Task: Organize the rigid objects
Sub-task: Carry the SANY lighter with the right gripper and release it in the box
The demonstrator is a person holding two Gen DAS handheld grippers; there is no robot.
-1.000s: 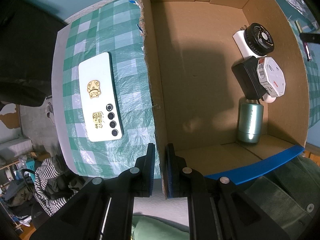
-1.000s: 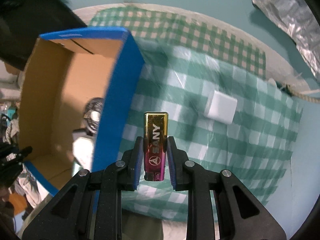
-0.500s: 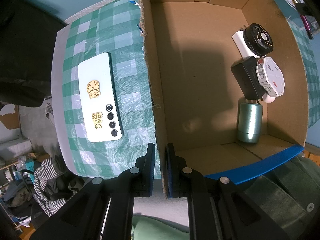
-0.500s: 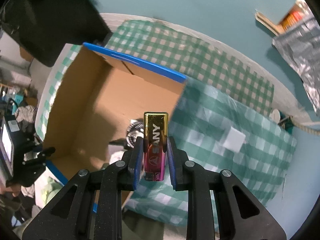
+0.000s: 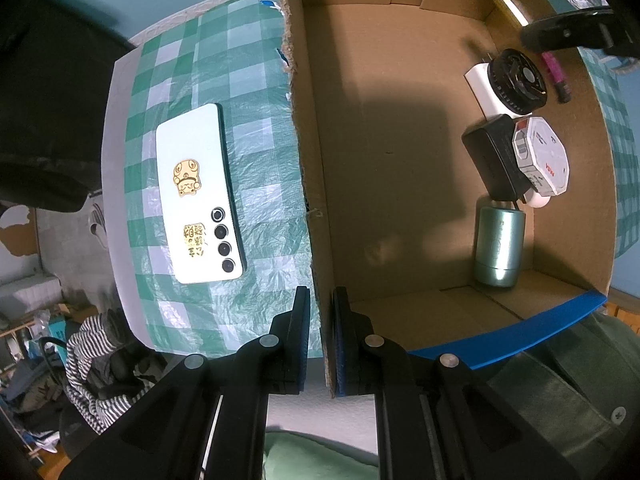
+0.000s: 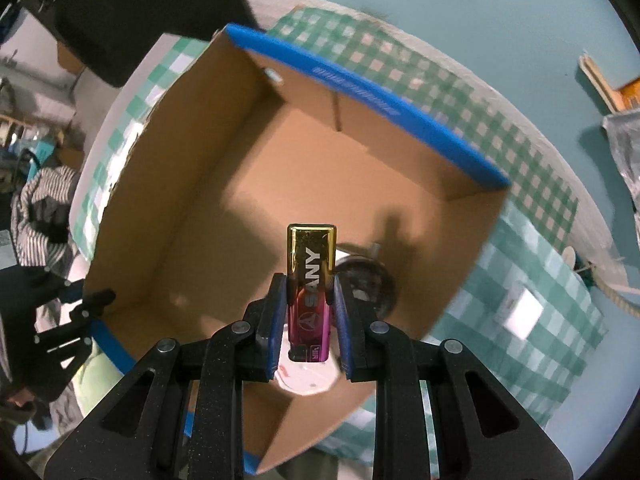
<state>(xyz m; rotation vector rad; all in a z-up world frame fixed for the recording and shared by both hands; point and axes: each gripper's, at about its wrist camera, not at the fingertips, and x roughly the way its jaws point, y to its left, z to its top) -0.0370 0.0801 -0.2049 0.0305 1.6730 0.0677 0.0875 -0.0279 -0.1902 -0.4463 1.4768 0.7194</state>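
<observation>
My right gripper (image 6: 310, 296) is shut on a gold and magenta lighter (image 6: 311, 276) marked SANY, held upright above the open cardboard box (image 6: 224, 184). The lighter also shows in the left wrist view (image 5: 554, 70) at the box's far right wall, under the right gripper. My left gripper (image 5: 320, 320) is shut on the box's ragged left wall (image 5: 308, 184). Inside the box lie a black round fan (image 5: 518, 80), a white octagonal case (image 5: 540, 156), a black adapter (image 5: 494, 160) and a green cylinder (image 5: 498, 246).
A white phone (image 5: 198, 194) with gold stickers lies face down on the green checked cloth (image 5: 260, 80) left of the box. A white square block (image 6: 522, 314) lies on the cloth right of the box. Striped clothing (image 5: 96, 364) lies beyond the table edge.
My right gripper has carried the lighter from beside the box to over its inside. The left gripper has kept its hold on the box wall.
</observation>
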